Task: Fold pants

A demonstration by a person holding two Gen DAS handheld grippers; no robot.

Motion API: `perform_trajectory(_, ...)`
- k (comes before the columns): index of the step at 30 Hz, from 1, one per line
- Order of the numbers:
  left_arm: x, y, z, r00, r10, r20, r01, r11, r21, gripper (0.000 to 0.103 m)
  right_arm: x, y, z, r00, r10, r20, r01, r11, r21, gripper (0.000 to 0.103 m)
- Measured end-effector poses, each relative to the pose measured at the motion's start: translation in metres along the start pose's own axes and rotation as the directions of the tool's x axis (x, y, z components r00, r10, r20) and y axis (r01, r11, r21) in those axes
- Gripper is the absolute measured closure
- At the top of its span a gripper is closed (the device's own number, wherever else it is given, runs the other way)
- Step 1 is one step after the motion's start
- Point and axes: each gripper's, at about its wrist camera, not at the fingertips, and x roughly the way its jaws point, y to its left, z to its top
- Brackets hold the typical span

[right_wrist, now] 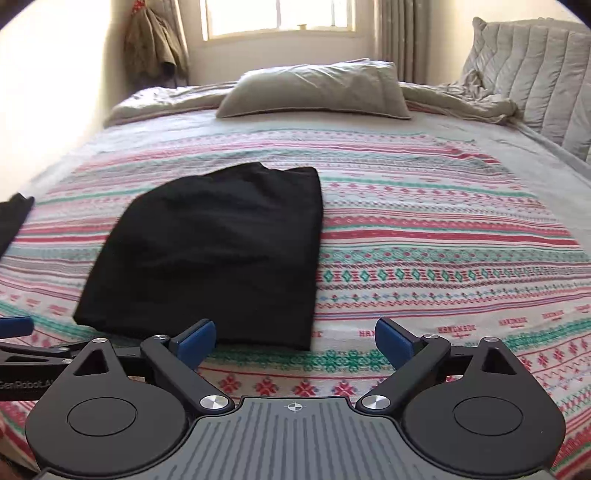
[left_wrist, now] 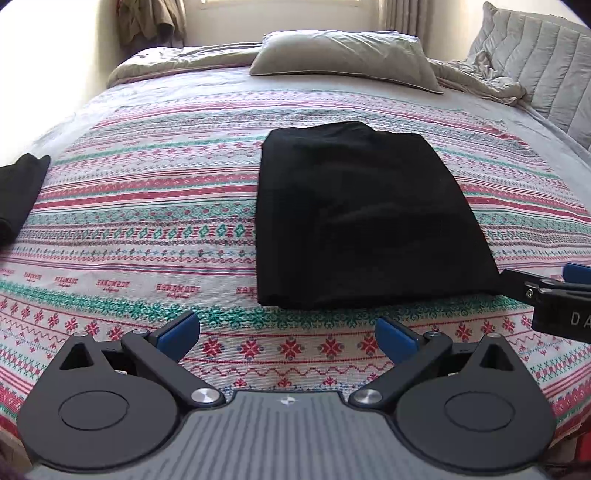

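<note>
Black pants point(left_wrist: 365, 218) lie folded into a flat rectangle on the patterned bedspread point(left_wrist: 147, 229); the right wrist view has the same pants point(right_wrist: 218, 254) left of centre. My left gripper point(left_wrist: 288, 334) is open just short of the fold's near edge, nothing between its blue pads point(left_wrist: 179, 330). My right gripper point(right_wrist: 295, 341) is open as well, its left pad point(right_wrist: 195, 341) close to the pants' near right corner, not pressing on cloth. The right gripper's tip point(left_wrist: 554, 291) shows at the right edge of the left wrist view.
Another dark folded garment point(left_wrist: 18, 192) lies at the bed's left edge. A grey pillow point(left_wrist: 343, 55) and rumpled duvet point(left_wrist: 476, 77) sit at the head of the bed, a quilted headboard cushion point(left_wrist: 546, 70) to the right. A window point(right_wrist: 277, 16) is behind.
</note>
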Motion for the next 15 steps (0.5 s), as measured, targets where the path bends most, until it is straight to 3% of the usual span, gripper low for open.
perform_trajectory(15, -0.0034, -0.002, 0.0009, 0.999, 0.022, 0.028, -0.023, 1.0, 0.012, 0.0, 0.0057, 0.0085, -0.0029, 1.0, -0.007, -0.015, 0.006, 1.0, -0.024, 0.004)
